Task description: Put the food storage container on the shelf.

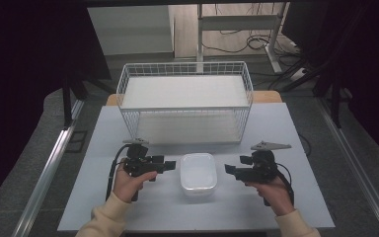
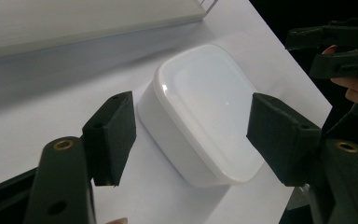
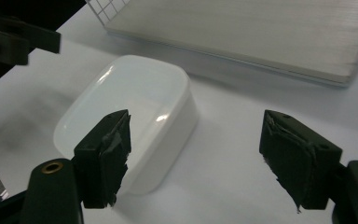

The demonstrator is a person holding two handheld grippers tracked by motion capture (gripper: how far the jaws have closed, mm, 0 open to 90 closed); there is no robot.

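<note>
Two grippers held either side of a white tub (image 1: 198, 175).
The tub is set on the desk (image 1: 128, 207) before the basket (image 1: 185, 101); left gripper (image 1: 170, 165) and right gripper (image 1: 228, 169) jaws are spread wide, empty.

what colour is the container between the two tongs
White, glossy plastic container, sitting on the table; it shows best in the right gripper view.

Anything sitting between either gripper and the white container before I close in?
Nothing visible. The white container lies on bare table between the left gripper and right gripper, both with jaws open and apart from it.
</note>
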